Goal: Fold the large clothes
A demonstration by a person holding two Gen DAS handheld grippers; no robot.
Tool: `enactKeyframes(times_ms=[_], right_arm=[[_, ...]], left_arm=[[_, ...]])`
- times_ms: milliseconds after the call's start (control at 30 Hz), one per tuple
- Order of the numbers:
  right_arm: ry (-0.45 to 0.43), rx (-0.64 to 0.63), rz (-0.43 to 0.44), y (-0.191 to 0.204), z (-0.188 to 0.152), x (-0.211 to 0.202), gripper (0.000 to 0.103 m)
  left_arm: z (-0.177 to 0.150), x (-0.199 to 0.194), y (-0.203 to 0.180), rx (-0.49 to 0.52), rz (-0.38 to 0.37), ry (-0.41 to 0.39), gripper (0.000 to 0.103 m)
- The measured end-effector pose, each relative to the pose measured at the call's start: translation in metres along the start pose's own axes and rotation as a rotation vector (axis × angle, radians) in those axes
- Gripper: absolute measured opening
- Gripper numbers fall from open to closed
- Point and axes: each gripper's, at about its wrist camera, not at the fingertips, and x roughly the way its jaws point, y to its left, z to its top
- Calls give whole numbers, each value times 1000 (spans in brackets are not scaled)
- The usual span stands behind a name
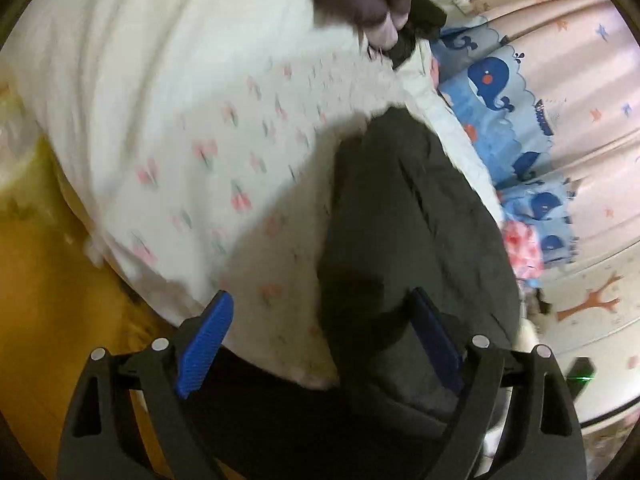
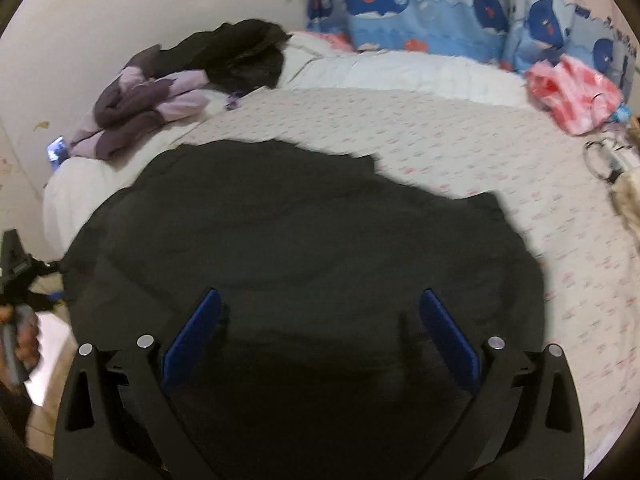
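On the bed: a large dark grey garment lies spread flat on the white sheet printed with small pink flowers.
Garment edges: its far edge runs ragged across the middle of the sheet; its right edge stops well short of the sheet's right side.
Open room: bare sheet lies beyond the garment's far edge and to its right.
Beyond the garment, left: a heap of purple and black clothes sits at the far left corner of the bed.
Beyond the garment, right: a pink and white plastic bag lies near the blue whale-print curtain.
Right gripper: blue-padded fingers stand wide apart above the garment, nothing between them, no contact visible.
Left gripper: fingers spread wide over the garment's edge and the sheet, gripping nothing; the view is blurred.
Left of the garment: a hand shows at the bed's side.
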Motion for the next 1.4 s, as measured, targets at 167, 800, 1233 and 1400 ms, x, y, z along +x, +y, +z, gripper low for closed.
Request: enactKeyframes(times_ms=[167, 800, 1233, 1400], right_arm=[[174, -141, -84, 41, -20, 31, 96], [70, -78, -156, 37, 36, 62, 96], [-29, -79, -104, 37, 38, 24, 96], [6, -74, -291, 22, 101, 79, 96]], left_arm=[[-16, 55, -24, -15, -103, 159, 86], [-8, 54, -69, 47, -156, 32, 82], [-7, 56, -47, -10, -77, 24, 80], [-6, 60, -49, -32, -64, 13, 80]])
